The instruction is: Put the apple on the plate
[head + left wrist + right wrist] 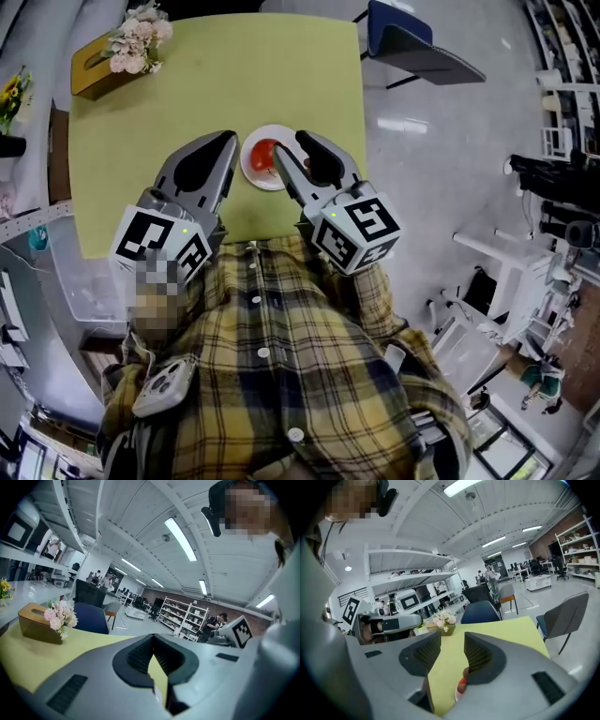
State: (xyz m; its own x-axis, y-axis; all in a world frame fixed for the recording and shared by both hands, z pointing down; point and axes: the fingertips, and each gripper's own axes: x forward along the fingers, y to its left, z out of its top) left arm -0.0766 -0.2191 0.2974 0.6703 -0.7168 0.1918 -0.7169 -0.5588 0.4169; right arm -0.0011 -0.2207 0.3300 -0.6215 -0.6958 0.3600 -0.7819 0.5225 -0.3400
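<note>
Apple [263, 152] lies on the white plate [254, 176], on the yellow-green surface [187, 94]. The right gripper [292, 146] hovers over the plate, fingers parted around nothing. The left gripper [228, 141] hangs beside the plate, fingers clenched tip to tip and empty.

Desk: rectangular yellow-green top [141, 141].
Floor: pale grey, glossy [450, 159]; lamp reflections visible on the surface.
Ceiling: white ribbed panels [140, 531], curving down toward the far end.
Light: long tube lamps [180, 538], lit, set in rows along the ceiling.
Seating: blue chair [480, 612] at the desk's far edge; grey chair [565, 616] off its right side.
Shelving: white open racks [187, 616] in front of a red-brown far wall [229, 607].
</note>
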